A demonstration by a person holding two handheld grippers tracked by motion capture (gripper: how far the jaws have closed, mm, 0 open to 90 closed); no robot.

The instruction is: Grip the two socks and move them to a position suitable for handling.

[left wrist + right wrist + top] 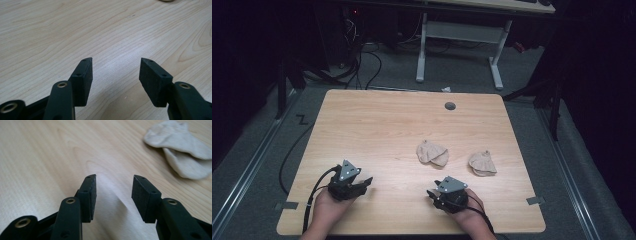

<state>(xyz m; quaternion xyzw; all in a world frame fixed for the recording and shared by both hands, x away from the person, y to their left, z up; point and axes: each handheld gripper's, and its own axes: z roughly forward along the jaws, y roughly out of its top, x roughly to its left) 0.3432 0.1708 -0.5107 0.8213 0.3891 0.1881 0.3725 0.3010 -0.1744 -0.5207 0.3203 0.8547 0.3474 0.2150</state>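
Note:
Two small beige socks lie crumpled on the wooden table (377, 120): one sock (432, 153) near the middle, the other sock (482, 163) to its right. My left gripper (364, 182) rests low near the front left edge, open, its jaws pointing right over bare wood. My right gripper (433, 194) sits near the front edge, below the middle sock, also open. In the left gripper view the gripper (116, 61) has nothing between its pads. In the right gripper view the gripper (115, 177) is empty too, with a sock (180, 147) lying ahead at the upper right.
A round cable hole (450, 106) sits near the table's far edge. Behind the table stands a white-legged desk (459, 35), with cables (362, 65) on the dark floor. A beige sliver (166, 0) peeks in at the top edge of the left gripper view.

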